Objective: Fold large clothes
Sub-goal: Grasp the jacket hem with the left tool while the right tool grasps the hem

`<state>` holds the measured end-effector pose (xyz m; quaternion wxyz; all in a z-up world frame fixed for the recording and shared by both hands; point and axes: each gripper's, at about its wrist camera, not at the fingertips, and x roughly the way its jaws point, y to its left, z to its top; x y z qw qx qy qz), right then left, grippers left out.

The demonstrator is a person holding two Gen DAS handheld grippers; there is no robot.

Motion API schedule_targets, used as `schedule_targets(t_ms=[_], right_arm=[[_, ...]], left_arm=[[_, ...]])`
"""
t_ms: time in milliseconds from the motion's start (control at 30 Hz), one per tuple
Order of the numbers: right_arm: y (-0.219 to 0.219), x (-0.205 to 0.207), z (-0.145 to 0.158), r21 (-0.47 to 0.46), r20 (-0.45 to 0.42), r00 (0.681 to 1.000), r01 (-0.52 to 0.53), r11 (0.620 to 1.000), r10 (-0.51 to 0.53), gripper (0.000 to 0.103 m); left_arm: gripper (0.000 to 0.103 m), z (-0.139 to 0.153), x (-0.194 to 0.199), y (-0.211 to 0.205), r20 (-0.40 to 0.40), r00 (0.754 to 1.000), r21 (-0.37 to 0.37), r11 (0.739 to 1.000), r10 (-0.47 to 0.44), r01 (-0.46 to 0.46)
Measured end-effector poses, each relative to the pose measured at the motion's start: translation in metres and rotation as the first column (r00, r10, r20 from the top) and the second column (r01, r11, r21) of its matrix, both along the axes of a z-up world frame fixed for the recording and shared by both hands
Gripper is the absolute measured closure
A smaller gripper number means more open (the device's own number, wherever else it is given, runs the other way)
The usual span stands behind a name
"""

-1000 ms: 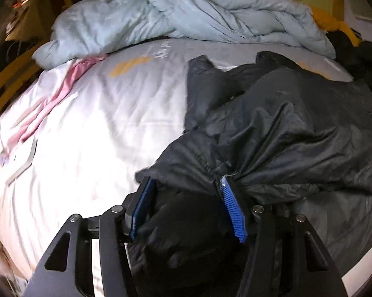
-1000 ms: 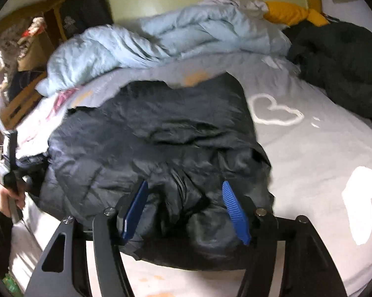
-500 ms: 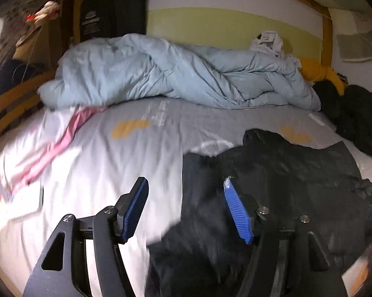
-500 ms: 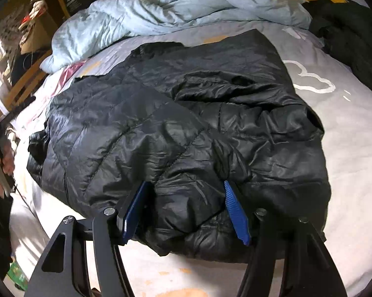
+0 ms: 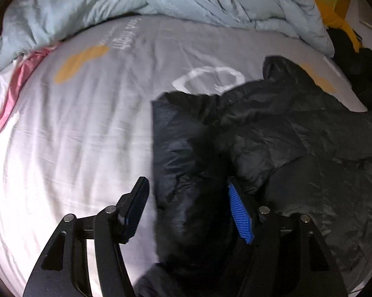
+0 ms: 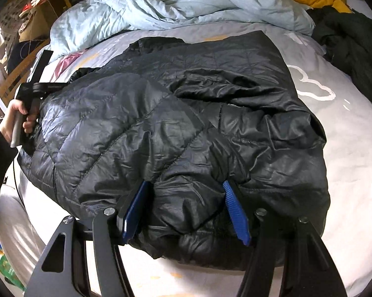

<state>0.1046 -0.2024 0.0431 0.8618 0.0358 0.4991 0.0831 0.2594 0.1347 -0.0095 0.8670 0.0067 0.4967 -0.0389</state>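
Right wrist | right tool clamps black jacket | bed

Left hand-held gripper straddles the black jacket's edge — jaws just closing.

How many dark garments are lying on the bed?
2. The black puffer jacket lies spread in the middle of the bed; a dark garment heap sits at the right edge, beside the light blue duvet. The heap may hide more.
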Motion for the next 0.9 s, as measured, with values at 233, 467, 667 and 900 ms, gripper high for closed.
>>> schedule_targets(t_ms=[233,467,667,900], right_arm=[[0.014,0.005,0.003,-0.079,0.047,0.999,-0.008,0.997,0.012,0.038],[0.010,0.006,0.004,-0.035,0.059,0.998,0.020,0.999,-0.018,0.038],[-0.002,0.008,0.007,0.055,0.052,0.996,0.065,0.996,-0.068,0.038],[-0.010,0.010,0.011,0.112,0.064,0.991,0.110,0.988,-0.117,0.038]], left_arm=[[0.095,0.027,-0.013,0.033,0.255,0.957,0.160,0.970,0.139,-0.183],[0.103,0.046,-0.026,0.072,0.275,0.945,-0.019,0.984,0.176,-0.178],[0.078,0.054,-0.060,0.034,0.161,0.987,-0.104,0.994,-0.005,0.022],[0.079,0.012,-0.090,-0.014,0.005,0.994,-0.040,0.993,-0.110,0.110]])
